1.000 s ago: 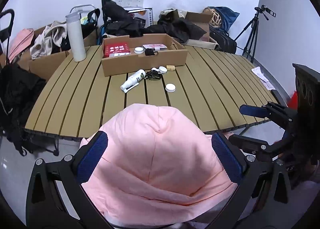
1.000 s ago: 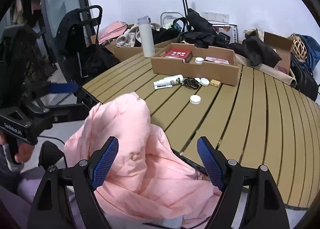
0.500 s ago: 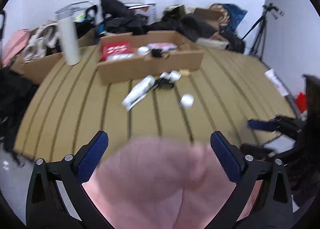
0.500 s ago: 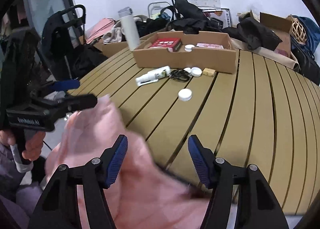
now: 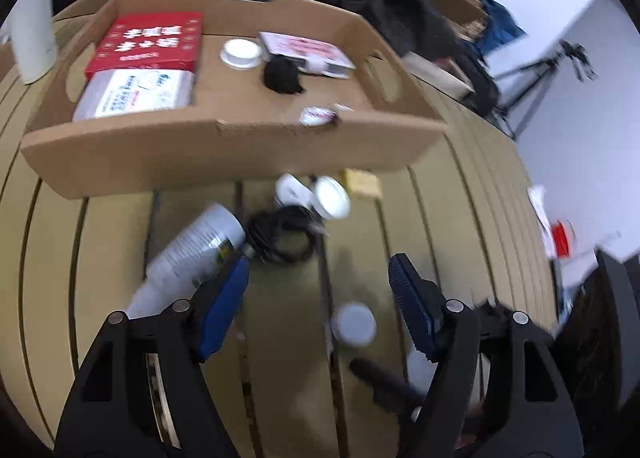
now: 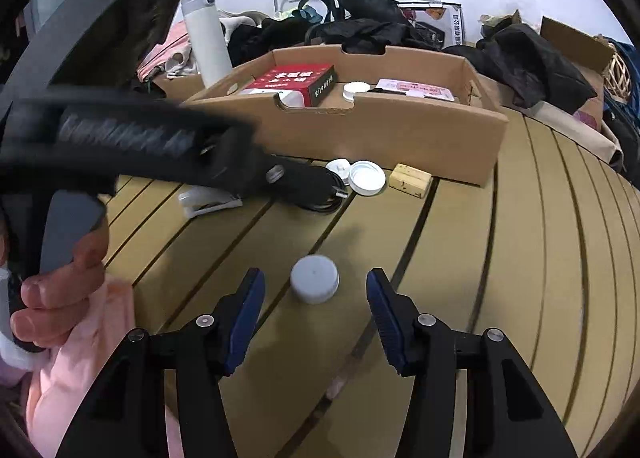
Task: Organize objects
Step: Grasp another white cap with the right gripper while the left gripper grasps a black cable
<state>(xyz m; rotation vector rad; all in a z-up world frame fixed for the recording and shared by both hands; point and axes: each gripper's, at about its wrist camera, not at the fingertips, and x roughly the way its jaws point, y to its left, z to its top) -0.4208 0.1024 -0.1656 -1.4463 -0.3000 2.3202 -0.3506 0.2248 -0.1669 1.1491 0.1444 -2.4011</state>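
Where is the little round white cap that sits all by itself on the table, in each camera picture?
Left wrist: the lone white cap lies low and right of centre, nearer the right finger.
Right wrist: the same cap lies centre, just ahead of the open fingers.
Shared landmark: the cardboard tray behind it.

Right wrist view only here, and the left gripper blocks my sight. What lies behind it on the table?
Observer: A white spray bottle lies on its side, its wide end beside the coiled black cable.
Operator: Is the left gripper holding anything?
Observer: No. The left gripper is open, with nothing between its fingers.
Operator: Anything hidden behind the box's front wall?
Observer: A small round jar sits just inside the cardboard box.
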